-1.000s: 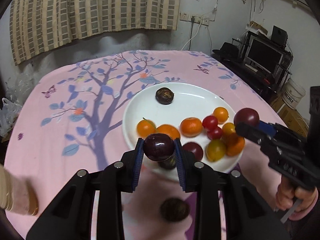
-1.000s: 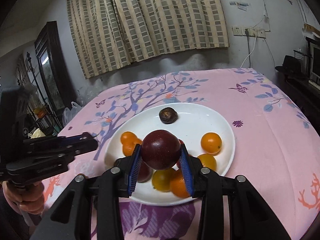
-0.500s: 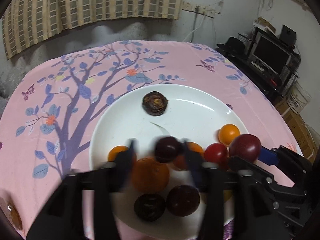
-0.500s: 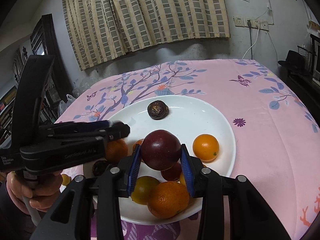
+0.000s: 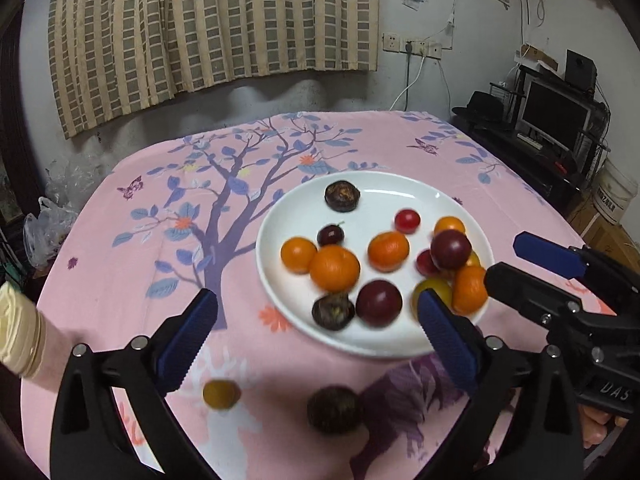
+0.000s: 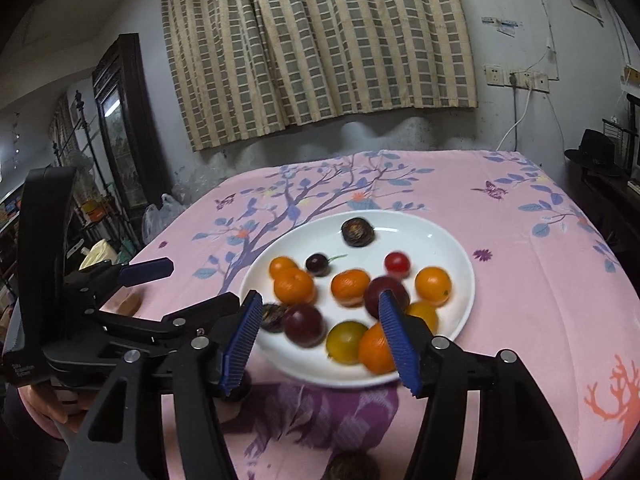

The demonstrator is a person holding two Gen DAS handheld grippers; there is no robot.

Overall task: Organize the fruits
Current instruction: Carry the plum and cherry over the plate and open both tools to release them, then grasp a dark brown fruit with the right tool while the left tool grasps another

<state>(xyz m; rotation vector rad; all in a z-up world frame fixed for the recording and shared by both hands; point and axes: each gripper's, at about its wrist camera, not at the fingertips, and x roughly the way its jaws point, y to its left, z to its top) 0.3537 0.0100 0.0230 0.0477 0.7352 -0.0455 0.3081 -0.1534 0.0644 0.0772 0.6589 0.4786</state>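
Note:
A white plate (image 5: 280, 224) (image 6: 452, 248) on the pink tablecloth holds several fruits: oranges (image 5: 334, 268), dark plums (image 5: 378, 303) (image 6: 303, 324), a small dark cherry (image 5: 330, 235) (image 6: 318, 264), red and yellow tomatoes, wrinkled dark fruits (image 5: 342, 196). My left gripper (image 5: 316, 338) is open and empty, near the plate's front edge. My right gripper (image 6: 320, 336) is open and empty over the plate's front; it also shows in the left wrist view (image 5: 528, 268). A plum (image 5: 450, 249) (image 6: 386, 294) lies on the plate's right side.
On the cloth in front of the plate lie a yellow tomato (image 5: 221, 394) and a dark wrinkled fruit (image 5: 335, 410) (image 6: 352, 466). A desk with a monitor (image 5: 556, 114) stands to the right, a curtain behind, a cabinet (image 6: 124, 128) to the left.
Both grippers have opened and let go of their dark fruits, which now lie on the plate. Both grippers have drawn back toward the plate's front edge.

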